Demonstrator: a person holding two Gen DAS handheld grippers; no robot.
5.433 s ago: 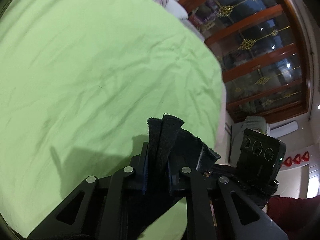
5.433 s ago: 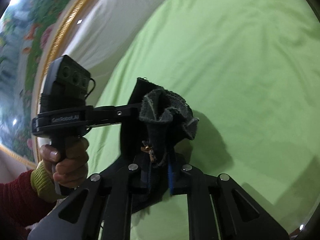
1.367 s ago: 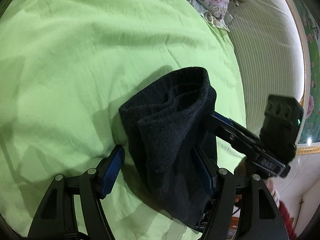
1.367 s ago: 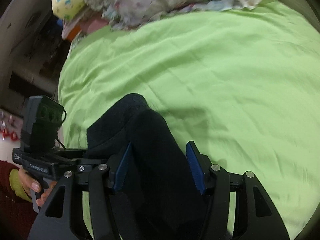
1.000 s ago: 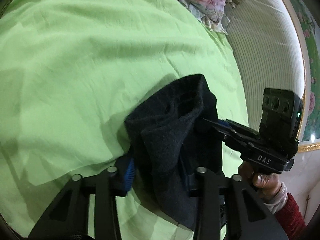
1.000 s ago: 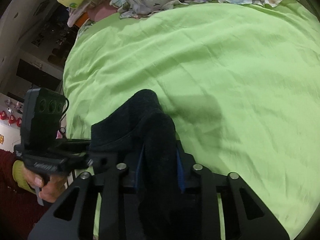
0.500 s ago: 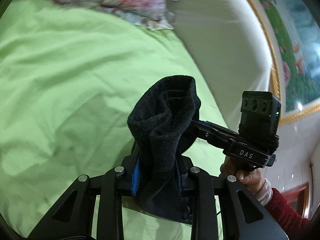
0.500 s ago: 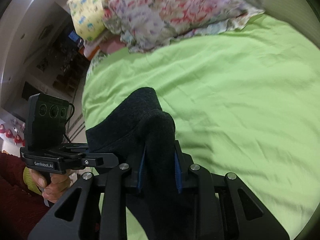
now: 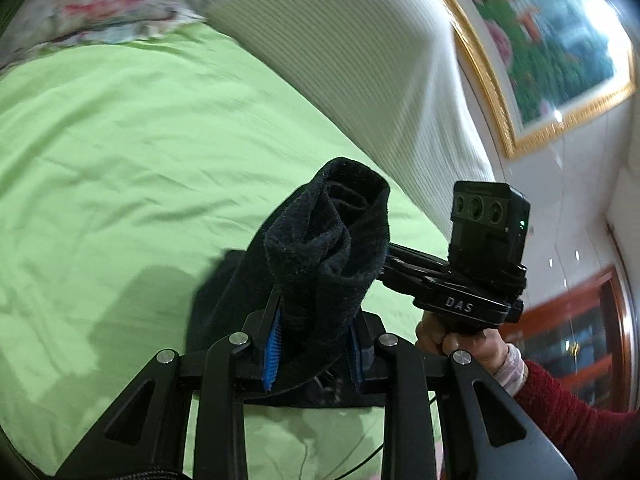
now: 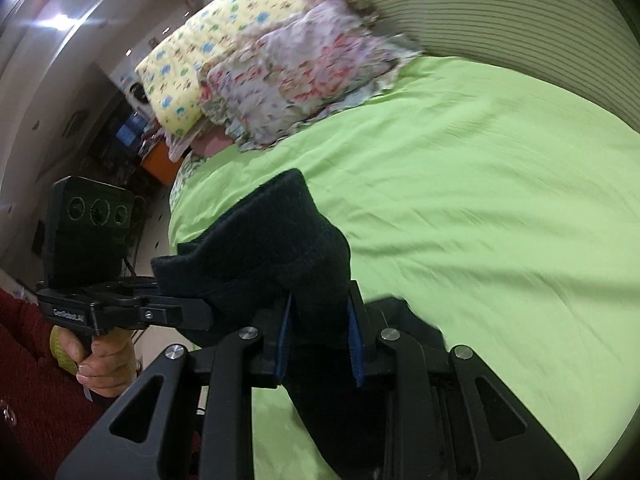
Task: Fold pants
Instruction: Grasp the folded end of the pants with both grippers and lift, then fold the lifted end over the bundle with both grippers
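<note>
Above a bed: green sheet (image 9: 120, 152), wrinkled, spread across the whole mattress and filling most of both views.
Headboard (image 9: 360, 64): pale, ribbed, rising behind the sheet's far edge.
Painting (image 9: 560, 40): gold-framed, on the wall above the headboard.
Pillows (image 10: 280, 64): floral one in front, a yellow patterned one behind it, stacked at the sheet's end by the headboard; blurred.
Cabinet (image 9: 592, 344): red-brown wood, glass-fronted, at the right edge of the left wrist view.
Pants (image 9: 324, 256): black, fleecy, bunched into a thick wad and held up off the sheet between the two tongs, with a dark fold hanging below.
Left gripper (image 9: 314, 344): blue pads closed tight on one end of the pants, fabric bulging up above them.
Right gripper (image 10: 320, 340): pads likewise clamped on the pants, cloth spilling out above and below.
The two tongs sit near each other, each one showing in the other's view, gripped by a hand (image 9: 460, 344) in a red sleeve.
</note>
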